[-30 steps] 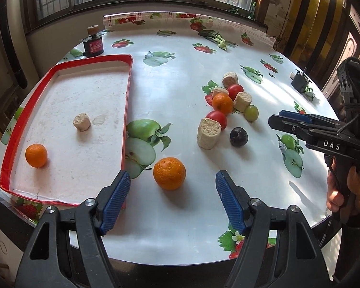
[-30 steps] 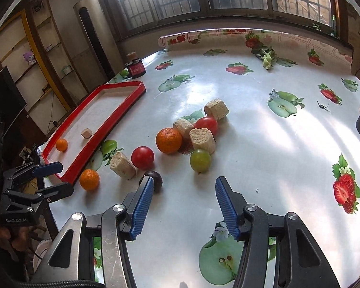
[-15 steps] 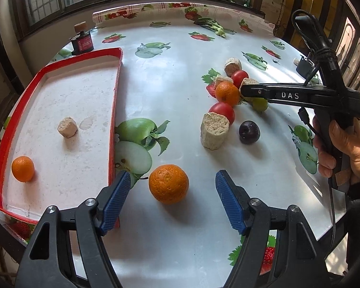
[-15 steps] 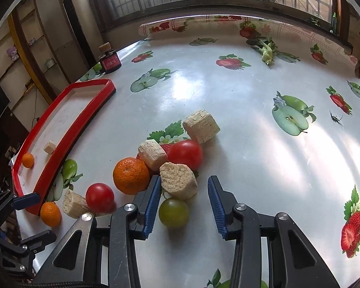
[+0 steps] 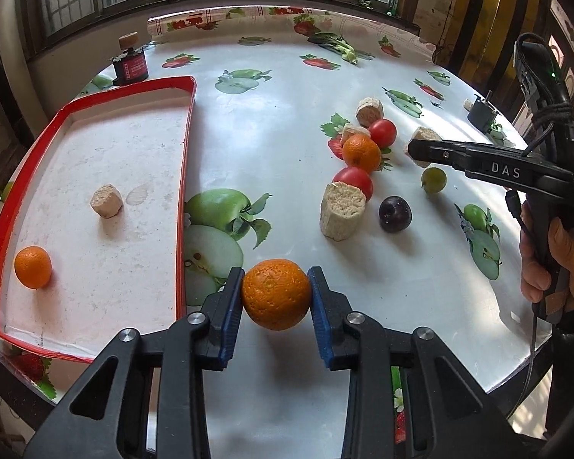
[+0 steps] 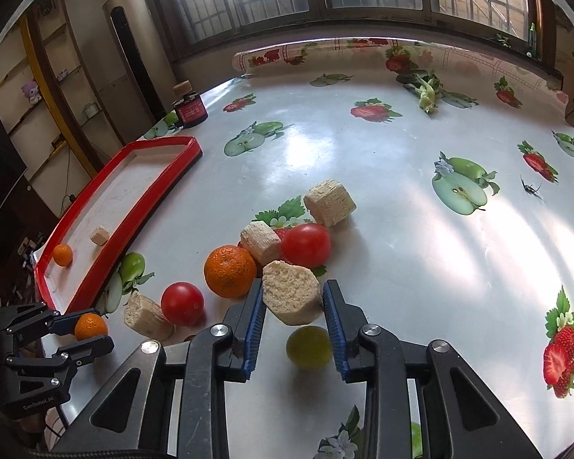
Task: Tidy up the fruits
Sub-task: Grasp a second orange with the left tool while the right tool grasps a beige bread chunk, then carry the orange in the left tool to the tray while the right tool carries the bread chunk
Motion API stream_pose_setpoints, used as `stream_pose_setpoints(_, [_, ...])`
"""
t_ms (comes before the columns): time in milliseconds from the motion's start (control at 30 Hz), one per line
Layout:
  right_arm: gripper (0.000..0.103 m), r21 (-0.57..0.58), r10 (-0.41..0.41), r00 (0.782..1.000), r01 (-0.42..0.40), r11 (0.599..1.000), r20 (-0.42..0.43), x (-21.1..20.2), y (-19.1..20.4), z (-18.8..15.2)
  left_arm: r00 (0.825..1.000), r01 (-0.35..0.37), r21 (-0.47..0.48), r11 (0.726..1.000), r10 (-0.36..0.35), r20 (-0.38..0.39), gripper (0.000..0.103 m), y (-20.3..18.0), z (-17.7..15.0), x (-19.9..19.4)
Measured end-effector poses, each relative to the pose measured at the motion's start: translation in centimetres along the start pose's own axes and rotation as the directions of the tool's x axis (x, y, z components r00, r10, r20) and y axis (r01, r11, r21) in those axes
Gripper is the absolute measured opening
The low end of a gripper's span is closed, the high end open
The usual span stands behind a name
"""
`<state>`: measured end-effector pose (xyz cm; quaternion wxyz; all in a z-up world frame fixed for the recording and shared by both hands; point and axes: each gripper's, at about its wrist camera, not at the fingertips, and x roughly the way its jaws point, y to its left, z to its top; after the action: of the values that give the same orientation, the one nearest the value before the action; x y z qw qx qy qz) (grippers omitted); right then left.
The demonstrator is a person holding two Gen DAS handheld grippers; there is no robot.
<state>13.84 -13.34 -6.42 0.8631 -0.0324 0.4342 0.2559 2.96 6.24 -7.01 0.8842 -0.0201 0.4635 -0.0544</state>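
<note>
because the fruit probably belongs in the red tray [image 5: 183, 176] just to its left, the left gripper [image 5: 275, 294] squeezes an orange [image 5: 276, 293] tight, while the right gripper [image 6: 292, 308] hugs a tan chunk [image 6: 291, 297] by the pile.

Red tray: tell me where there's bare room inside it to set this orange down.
The red tray holds only a small orange in its near corner and a bread chunk mid-floor. The far half, toward the jar, is bare, as is the near strip along the inner wall. The left gripper holds the orange.
</note>
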Motion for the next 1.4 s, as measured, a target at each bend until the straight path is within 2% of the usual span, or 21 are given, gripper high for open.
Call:
stream_pose_setpoints(467, [0.031,-0.045,0.068,0.997,-0.066,0.997,0.045,-3.5,3.4,-0.5,0.996,-0.003,-0.061,0.998,0.009,0.091,0.031,1.9,0.6,-3.4])
stream_pose_setpoints(1400, [0.031,-0.149,0.155,0.988,-0.154,0.977,-0.006,-1.1,10.3,1.1,0.988,-0.060,-0.180,0.982,0.084,0.127,0.031,8.6,0.6,-5.2])
